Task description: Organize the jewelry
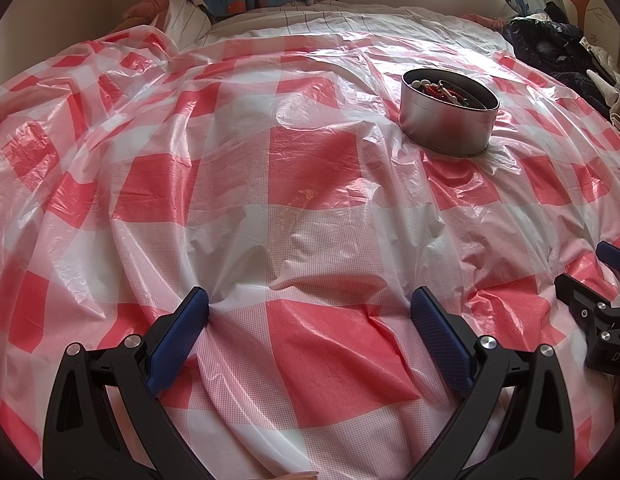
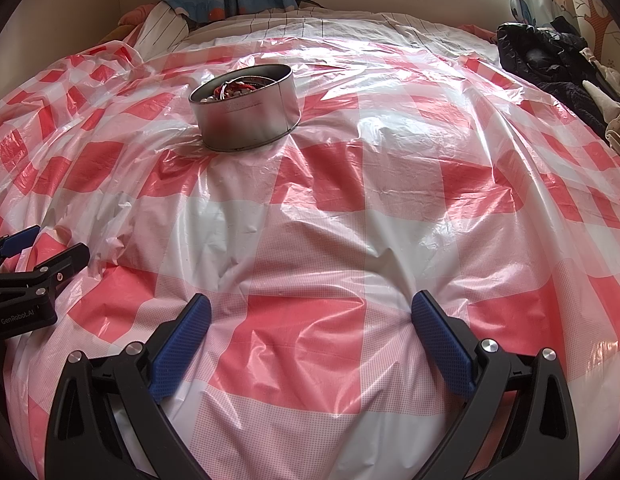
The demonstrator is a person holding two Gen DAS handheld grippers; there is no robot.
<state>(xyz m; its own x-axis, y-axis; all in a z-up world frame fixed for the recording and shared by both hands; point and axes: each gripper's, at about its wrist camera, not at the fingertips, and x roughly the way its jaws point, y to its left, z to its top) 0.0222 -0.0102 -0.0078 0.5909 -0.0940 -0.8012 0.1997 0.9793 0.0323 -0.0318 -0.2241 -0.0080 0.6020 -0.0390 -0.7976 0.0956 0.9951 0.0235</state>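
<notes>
Plainly, a bed [image 2: 390,240] is covered by a crinkled red-and-white checked plastic sheet [image 1: 310,152], and nothing of the task lies loose on it. Toward the far edge of the bed, an oval metal tin [image 2: 246,112] is set upright on the sheet, well apart from both tools. Inside it a tangle of jewelry [image 2: 234,89] is seen: red cord, beads and something metallic, too small to be sorted by eye.

At the near edge the left claw [image 1: 310,312] is held released, its blue pads wide apart with only sheet between them. The right claw [image 2: 310,316] is likewise spread and grasps nothing.

By this showing the work is judged to be at its outset or its close; which cannot be told. If pieces are to be drawn out, a reach across the bed to the tin would be called for, one claw perhaps steadying its wall on the soft bedding while the other picks at a single strand.
</notes>
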